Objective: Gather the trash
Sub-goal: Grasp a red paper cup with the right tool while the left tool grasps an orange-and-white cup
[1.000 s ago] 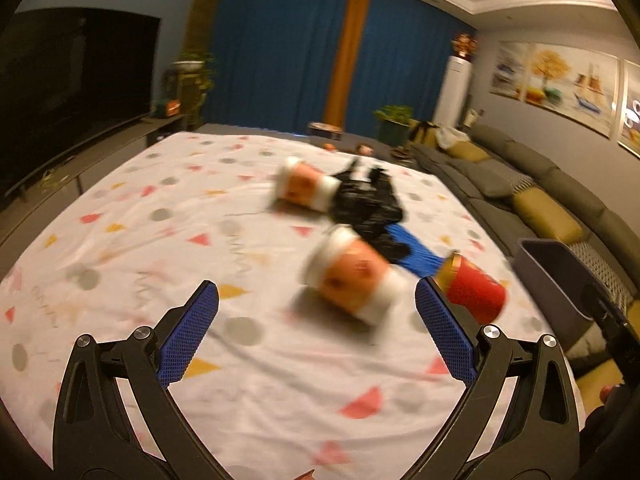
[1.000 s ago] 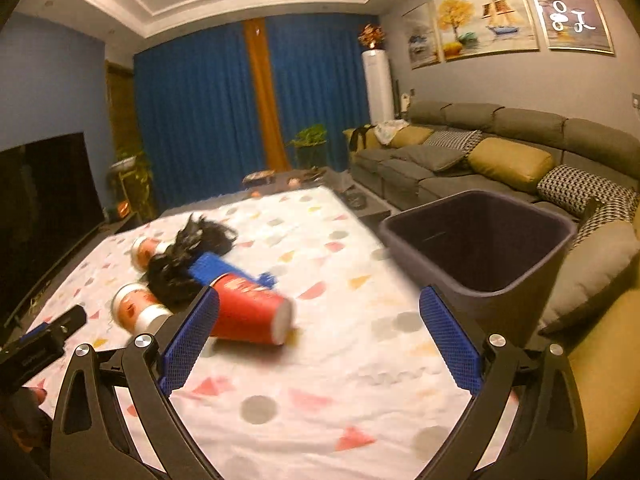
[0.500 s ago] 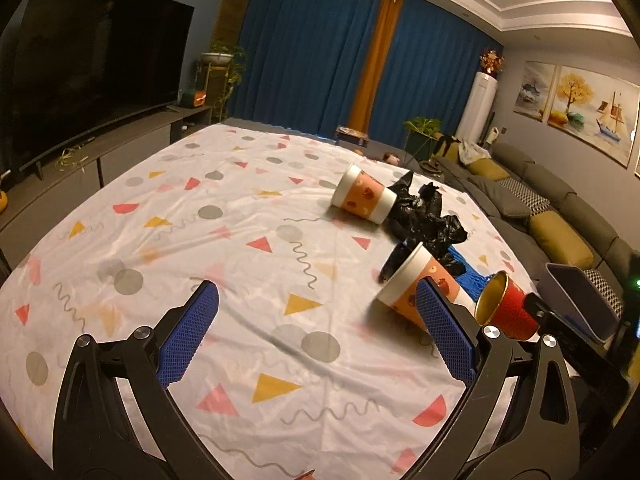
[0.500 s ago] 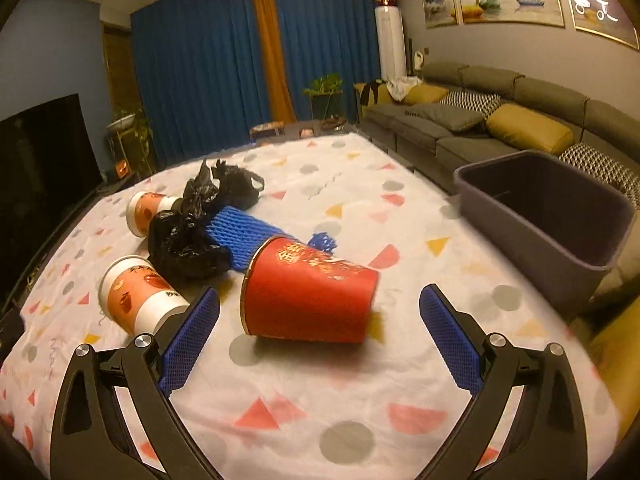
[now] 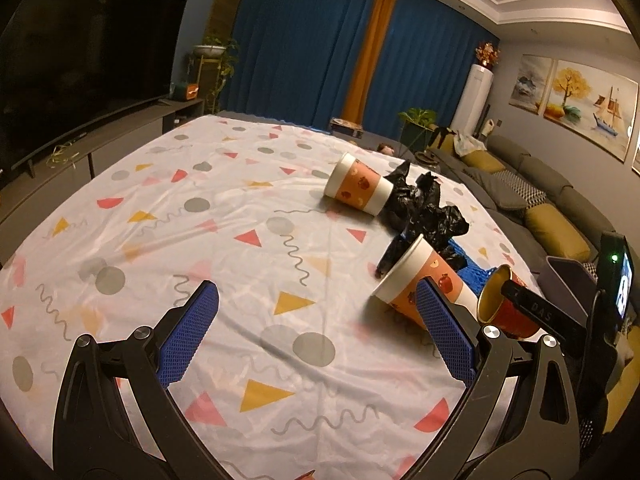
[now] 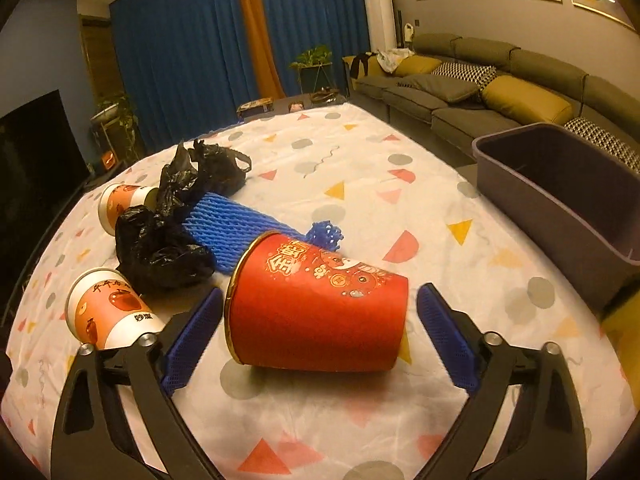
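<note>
Red cup (image 6: 316, 312), black bag (image 6: 160, 252), blue netting (image 6: 236, 232).

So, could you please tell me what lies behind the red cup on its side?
A blue foam net lies behind the red cup, partly under black bags. The cup hides the net's near stretch.

Red paper cup (image 6: 316, 312), gold-rimmed and printed with festive motifs, lies on its side directly between the right jaws, mouth toward the left pad, neither pad touching. Blue foam net sleeve (image 6: 236, 232) lies just beyond it, partly under crumpled black plastic bags (image 6: 164, 248). One orange-and-white cup (image 6: 108, 312) lies on its side outside the left pad; a second orange-and-white cup (image 6: 124, 204) lies farther off, behind the bags. Grey bin (image 6: 568, 196) stands well beyond the right pad.
</note>
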A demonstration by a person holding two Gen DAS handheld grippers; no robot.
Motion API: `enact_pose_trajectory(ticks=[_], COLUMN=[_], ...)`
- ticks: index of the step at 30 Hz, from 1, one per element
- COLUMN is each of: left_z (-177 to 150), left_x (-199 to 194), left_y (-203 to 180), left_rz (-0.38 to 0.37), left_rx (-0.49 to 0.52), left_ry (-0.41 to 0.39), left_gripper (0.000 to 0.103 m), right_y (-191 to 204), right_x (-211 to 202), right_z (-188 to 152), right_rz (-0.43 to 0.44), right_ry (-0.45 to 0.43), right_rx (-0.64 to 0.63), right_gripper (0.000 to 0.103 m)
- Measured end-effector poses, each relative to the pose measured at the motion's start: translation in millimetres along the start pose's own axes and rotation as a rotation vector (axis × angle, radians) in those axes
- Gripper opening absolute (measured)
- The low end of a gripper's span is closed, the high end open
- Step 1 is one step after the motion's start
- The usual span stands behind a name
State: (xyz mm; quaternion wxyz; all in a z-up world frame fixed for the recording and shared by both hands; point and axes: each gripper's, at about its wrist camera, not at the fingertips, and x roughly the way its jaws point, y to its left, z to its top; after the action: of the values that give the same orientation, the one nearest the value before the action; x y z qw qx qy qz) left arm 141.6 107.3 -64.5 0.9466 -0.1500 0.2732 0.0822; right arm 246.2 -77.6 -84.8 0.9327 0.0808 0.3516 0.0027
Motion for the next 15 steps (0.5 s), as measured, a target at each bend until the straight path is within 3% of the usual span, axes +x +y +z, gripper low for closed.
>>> enact_pose_trajectory(ticks=[1,6,11,15], left_z=[0,-1,-2,-1], left_x=[1,3,12,30], left_y=[-1,-10,-28,-40], left_rz=[-0.001,-0.018,-0.082,-0.164], left_rx=[0.000,0.011,0.060,0.107], left_ry=[0.001,0.013,0.028,0.114], left_gripper=[0.097,0.097,0.097,0.097], right_y=[-1,-6,-12,-23], right_x=[1,-1,-11,-24], right_z=[0,-1,-3,-4], right_rz=[0.003,0.026,0.033,0.047], right_ry=[0.006,0.012,-0.014,-0.035], right_rx=[0.002,0.012,0.014,0.028], right_gripper=[0.083,0.082,0.082,0.082])
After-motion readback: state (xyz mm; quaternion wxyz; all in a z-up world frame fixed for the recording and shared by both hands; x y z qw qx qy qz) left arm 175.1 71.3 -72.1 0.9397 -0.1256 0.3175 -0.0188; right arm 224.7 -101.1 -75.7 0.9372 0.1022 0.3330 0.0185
